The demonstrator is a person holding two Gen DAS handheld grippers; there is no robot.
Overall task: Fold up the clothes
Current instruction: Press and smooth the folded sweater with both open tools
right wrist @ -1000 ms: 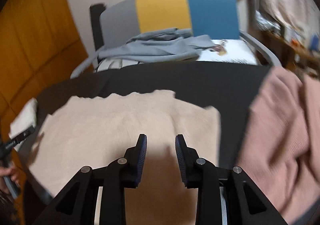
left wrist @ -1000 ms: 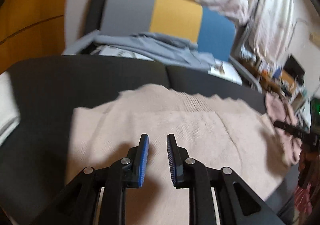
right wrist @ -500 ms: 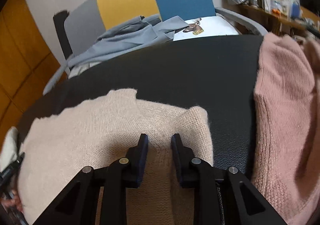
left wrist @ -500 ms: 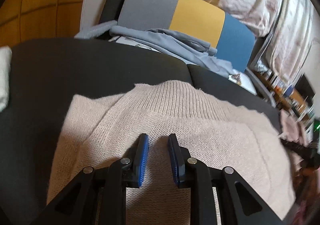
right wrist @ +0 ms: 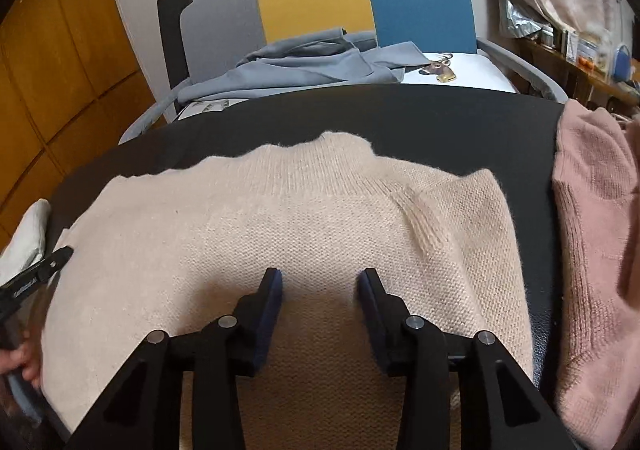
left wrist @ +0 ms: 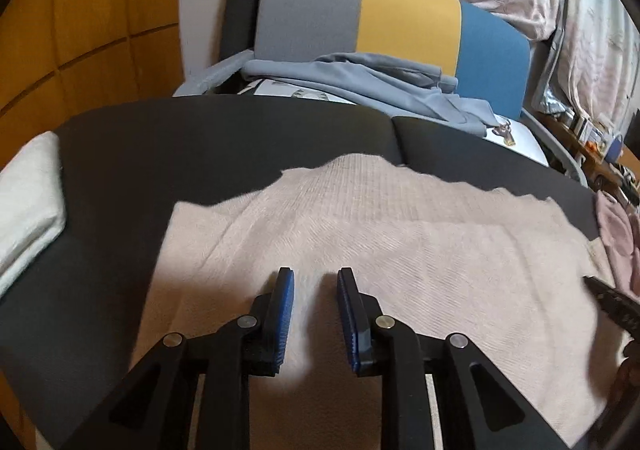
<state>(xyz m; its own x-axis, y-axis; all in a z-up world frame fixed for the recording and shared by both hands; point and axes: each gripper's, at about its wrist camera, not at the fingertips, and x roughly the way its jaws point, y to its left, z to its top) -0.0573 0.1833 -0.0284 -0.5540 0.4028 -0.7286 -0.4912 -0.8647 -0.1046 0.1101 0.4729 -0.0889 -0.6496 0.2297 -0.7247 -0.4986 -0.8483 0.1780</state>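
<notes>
One beige knitted sweater [right wrist: 280, 234] lies flat on the black table [right wrist: 440, 121]. At its left is one folded white cloth [left wrist: 28, 205]. The left gripper [left wrist: 314, 282] hovers over the sweater, jaws narrowly apart, holding nothing. The right gripper [right wrist: 320, 282] has a wider gap, also holding nothing. One pink knitted garment [right wrist: 592, 242] is at the right.

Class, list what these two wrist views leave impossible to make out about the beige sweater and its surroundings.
- Beige sweater: near hem, both views, hidden behind the gripper bodies.
- Pink sweater: right wrist view, cut off by the frame edge.
- Shelf clutter: left wrist view, too small and blurred.
</notes>
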